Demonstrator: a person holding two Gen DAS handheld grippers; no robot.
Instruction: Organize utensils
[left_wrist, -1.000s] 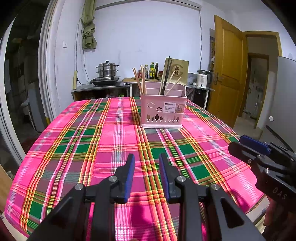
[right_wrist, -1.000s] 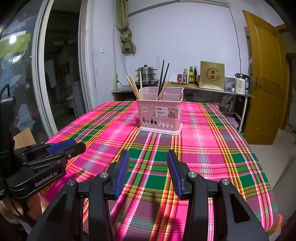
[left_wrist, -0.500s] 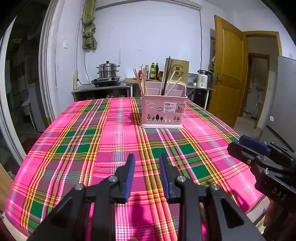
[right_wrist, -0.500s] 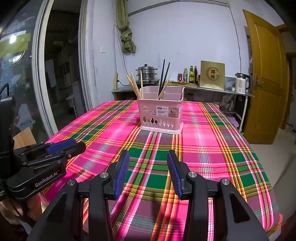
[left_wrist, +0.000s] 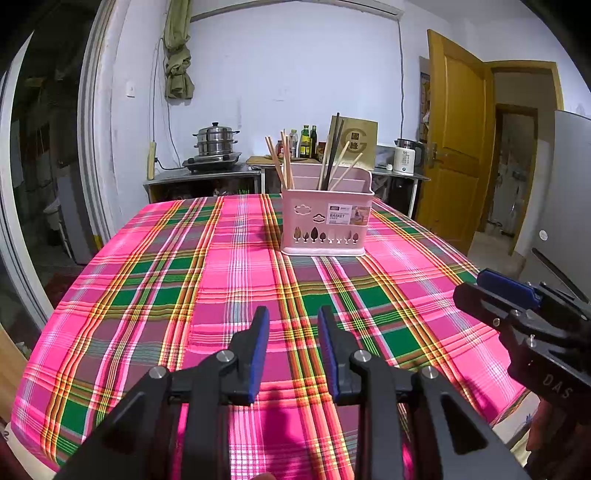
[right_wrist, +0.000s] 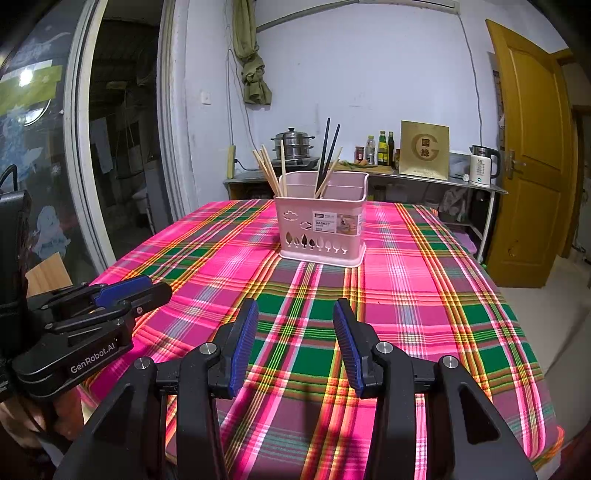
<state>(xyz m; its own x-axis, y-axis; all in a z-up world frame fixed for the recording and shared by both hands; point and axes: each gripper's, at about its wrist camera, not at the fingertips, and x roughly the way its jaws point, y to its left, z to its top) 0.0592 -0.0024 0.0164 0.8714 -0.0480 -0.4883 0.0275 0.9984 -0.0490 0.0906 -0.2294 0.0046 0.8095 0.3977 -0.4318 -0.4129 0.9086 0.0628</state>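
Pink plastic basket (left_wrist: 325, 221) stands far on the plaid tablecloth (left_wrist: 229, 266), holding wooden chopsticks (left_wrist: 282, 158) and black chopsticks (right_wrist: 327, 151). Our left gripper (left_wrist: 291, 343) and right gripper (right_wrist: 293, 336) hover apart, empty. We fear a careless pull tips this light basket.

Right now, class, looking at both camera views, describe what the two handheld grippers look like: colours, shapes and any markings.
Both are matte black plastic with angular, triangular-cutout frames and silver screws. The left gripper and right gripper each have two fingers lined with ribbed blue pads. Seen from the side, the left one carries white "GenRobot.AI" lettering, the right one "DAS". No cables are visible.
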